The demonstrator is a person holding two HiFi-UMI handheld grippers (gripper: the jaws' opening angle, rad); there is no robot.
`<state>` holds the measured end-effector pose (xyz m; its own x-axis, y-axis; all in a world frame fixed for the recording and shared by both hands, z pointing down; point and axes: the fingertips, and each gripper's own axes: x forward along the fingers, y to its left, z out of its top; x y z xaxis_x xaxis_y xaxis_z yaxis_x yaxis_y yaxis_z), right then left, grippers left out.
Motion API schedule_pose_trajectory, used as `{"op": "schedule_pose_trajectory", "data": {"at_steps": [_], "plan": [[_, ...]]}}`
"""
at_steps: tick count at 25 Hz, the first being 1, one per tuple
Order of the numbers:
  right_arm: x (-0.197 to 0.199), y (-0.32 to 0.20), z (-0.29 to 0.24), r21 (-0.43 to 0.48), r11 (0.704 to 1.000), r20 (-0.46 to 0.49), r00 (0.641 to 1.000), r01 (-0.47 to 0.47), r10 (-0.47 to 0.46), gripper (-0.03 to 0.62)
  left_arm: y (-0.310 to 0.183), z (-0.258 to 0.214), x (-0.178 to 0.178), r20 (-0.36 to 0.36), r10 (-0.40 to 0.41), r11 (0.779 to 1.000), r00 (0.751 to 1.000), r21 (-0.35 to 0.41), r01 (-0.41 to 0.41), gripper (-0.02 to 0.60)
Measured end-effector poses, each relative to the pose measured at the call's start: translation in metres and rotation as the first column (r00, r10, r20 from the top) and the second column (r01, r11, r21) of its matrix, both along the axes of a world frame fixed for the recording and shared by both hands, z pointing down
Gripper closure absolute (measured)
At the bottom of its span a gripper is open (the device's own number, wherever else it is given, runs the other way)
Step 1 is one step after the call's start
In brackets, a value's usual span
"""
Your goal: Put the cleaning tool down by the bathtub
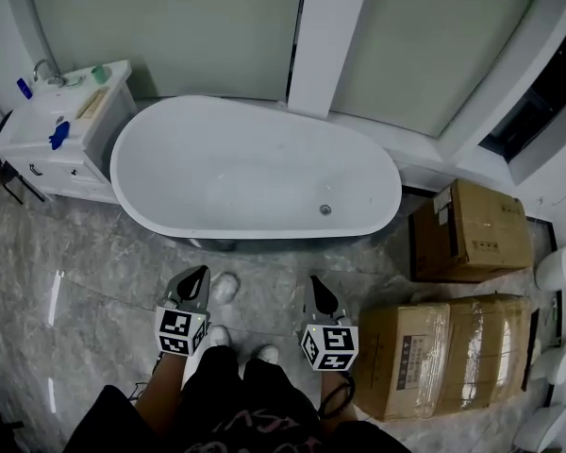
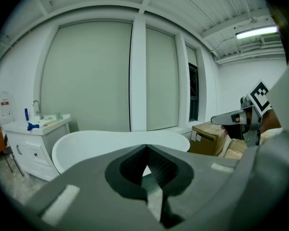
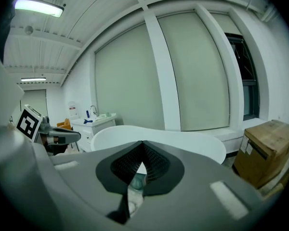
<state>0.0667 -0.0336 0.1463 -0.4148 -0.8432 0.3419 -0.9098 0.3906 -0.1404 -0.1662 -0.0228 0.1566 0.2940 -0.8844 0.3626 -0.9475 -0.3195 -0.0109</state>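
Note:
The white oval bathtub [image 1: 255, 173] lies straight ahead on the grey marble floor. Both grippers hover side by side just short of its near rim. My left gripper [image 1: 194, 283] is shut with nothing in it, its jaws meeting at the tips [image 2: 146, 150]. My right gripper [image 1: 318, 291] is also shut and empty [image 3: 142, 146]. A small blue tool [image 1: 58, 135] rests on the white vanity top [image 1: 38, 125] at the left, far from both grippers. A pale roundish patch [image 1: 225, 288] shows on the floor between the grippers; I cannot tell what it is.
The white vanity cabinet [image 2: 31, 148] with a tap [image 1: 45, 72] stands left of the tub. Cardboard boxes [image 1: 472, 229] [image 1: 443, 352] sit on the floor at the right. A white pillar [image 1: 323, 41] and window blinds rise behind the tub. My white shoes [image 1: 214, 336] are below.

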Motion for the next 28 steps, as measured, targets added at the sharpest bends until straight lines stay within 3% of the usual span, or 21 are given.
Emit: {"op": "schedule_pose_trajectory", "data": {"at_steps": [8,12,20,28], "plan": [[-0.013,0.001,-0.057,0.126,0.991,-0.025,0.998,0.053,-0.050,0.582,0.000,-0.059,-0.003,-0.011,-0.029,0.993,1.000,0.118,0.030,0.581],[-0.016,-0.001,-0.079,0.177,0.982,-0.027,0.998,0.065,-0.061,0.582,0.001,-0.077,0.004,-0.016,-0.024,0.992,1.000,0.124,0.026,0.581],[-0.022,0.000,-0.104,0.234,0.968,-0.036,0.996,0.087,-0.081,0.582,0.001,-0.103,0.002,-0.025,-0.025,0.978,0.999,0.206,0.029,0.581],[-0.035,0.001,-0.114,0.256,0.961,-0.035,0.994,0.105,-0.099,0.582,0.004,-0.110,-0.002,-0.006,-0.027,0.976,1.000,0.214,0.027,0.581]]}}
